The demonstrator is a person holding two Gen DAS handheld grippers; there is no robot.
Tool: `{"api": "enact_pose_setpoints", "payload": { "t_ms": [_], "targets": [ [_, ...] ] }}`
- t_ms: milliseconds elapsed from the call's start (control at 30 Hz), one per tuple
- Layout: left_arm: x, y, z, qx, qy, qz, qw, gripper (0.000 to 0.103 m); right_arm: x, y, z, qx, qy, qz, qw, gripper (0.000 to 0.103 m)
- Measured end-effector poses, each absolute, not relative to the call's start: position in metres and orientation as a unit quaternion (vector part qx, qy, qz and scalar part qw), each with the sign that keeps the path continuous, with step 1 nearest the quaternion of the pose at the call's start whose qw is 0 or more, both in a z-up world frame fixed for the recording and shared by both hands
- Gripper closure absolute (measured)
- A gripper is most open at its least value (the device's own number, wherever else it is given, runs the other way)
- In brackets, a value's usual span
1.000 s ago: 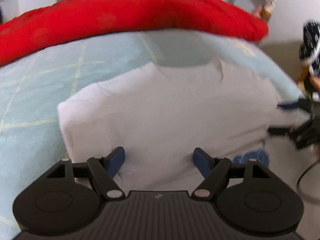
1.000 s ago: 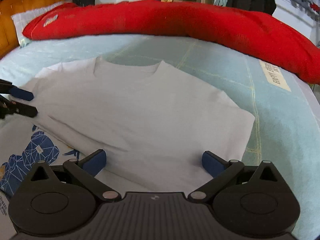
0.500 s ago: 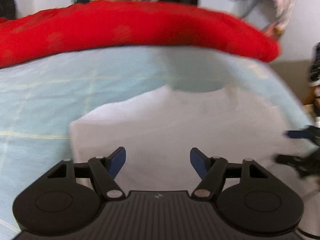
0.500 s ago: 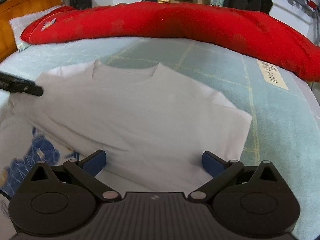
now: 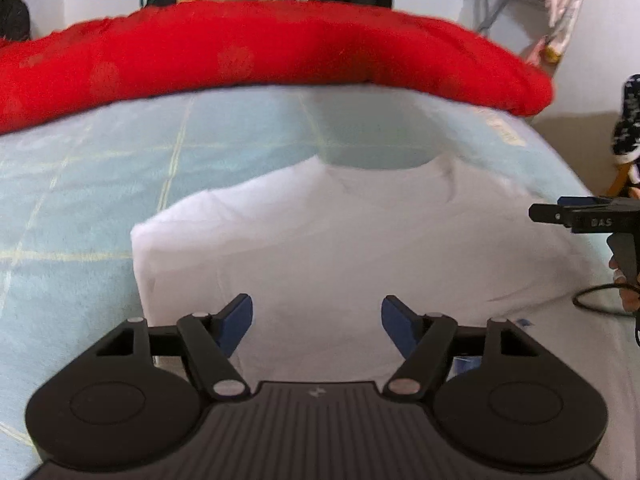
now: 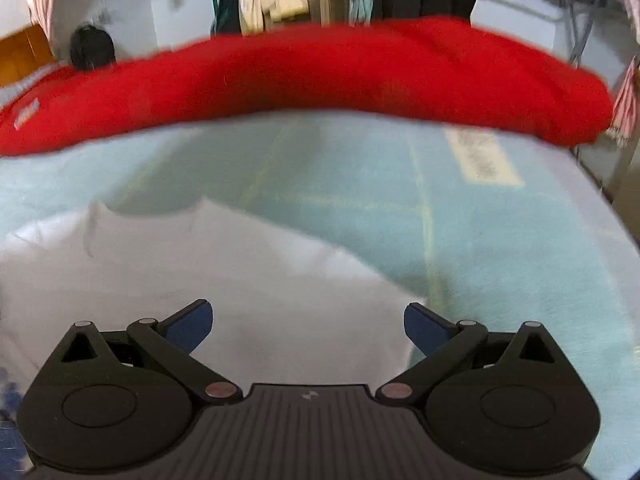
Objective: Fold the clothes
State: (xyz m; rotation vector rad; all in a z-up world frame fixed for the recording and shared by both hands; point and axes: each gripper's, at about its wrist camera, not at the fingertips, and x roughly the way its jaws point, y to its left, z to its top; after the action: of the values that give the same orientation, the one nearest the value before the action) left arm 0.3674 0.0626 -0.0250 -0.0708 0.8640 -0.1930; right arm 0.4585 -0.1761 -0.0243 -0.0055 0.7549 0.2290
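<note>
A white T-shirt (image 5: 352, 248) lies flat on the pale blue bedspread (image 5: 100, 184), neck hole toward the far side. My left gripper (image 5: 316, 322) hovers open over the shirt's lower left part, nothing between its blue pads. In the left wrist view the right gripper (image 5: 568, 212) enters from the right edge, above the shirt's right side. The right wrist view shows the same shirt (image 6: 192, 280) with its right sleeve edge under my right gripper (image 6: 308, 326), which stands open and empty. A blue print shows at the shirt's lower left corner there.
A long red quilt (image 5: 260, 52) lies rolled along the far side of the bed. Clothes hang behind it. A black cable (image 5: 600, 300) loops beside the right hand. The bed's right edge drops off near a white label (image 6: 480, 156).
The right gripper has swung to the right, so the shirt's right sleeve edge now lies beneath it. The left gripper's view has turned slightly, and the shirt sits more centred.
</note>
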Motion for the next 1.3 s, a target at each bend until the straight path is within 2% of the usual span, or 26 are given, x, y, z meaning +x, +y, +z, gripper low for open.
{"api": "enact_pose_setpoints", "payload": {
  "t_ms": [167,400,500,700,833,1033,1167,1300],
  "targets": [
    [0.343,0.05,-0.013,0.002,0.411,-0.103,0.906,0.03,0.407,-0.157,-0.003,-0.029,0.367,0.161,0.916,0.0],
    [0.298,0.029,-0.032,0.062,0.429,-0.12,0.893,0.029,0.354,-0.124,-0.028,-0.048,0.408,0.191,0.891,0.0],
    [0.278,0.037,-0.045,0.062,0.453,-0.116,0.882,0.028,0.336,-0.126,-0.047,-0.053,0.427,0.18,0.885,0.0],
    [0.239,0.066,-0.04,0.04,0.499,-0.122,0.857,0.026,0.28,-0.154,-0.043,-0.058,0.46,0.159,0.872,0.0],
    [0.242,0.068,-0.025,0.051,0.484,-0.151,0.86,0.026,0.254,-0.148,-0.036,-0.082,0.478,0.141,0.863,0.0],
    [0.253,0.05,-0.022,0.066,0.439,-0.228,0.866,0.026,0.255,-0.118,-0.033,-0.061,0.449,0.148,0.879,0.0],
    [0.23,0.051,-0.041,0.09,0.468,-0.22,0.851,0.026,0.25,-0.108,-0.049,-0.062,0.434,0.154,0.885,0.0],
    [0.204,0.073,-0.038,0.055,0.484,-0.152,0.86,0.025,0.241,-0.117,-0.049,-0.075,0.422,0.176,0.886,0.0]
  ]
}}
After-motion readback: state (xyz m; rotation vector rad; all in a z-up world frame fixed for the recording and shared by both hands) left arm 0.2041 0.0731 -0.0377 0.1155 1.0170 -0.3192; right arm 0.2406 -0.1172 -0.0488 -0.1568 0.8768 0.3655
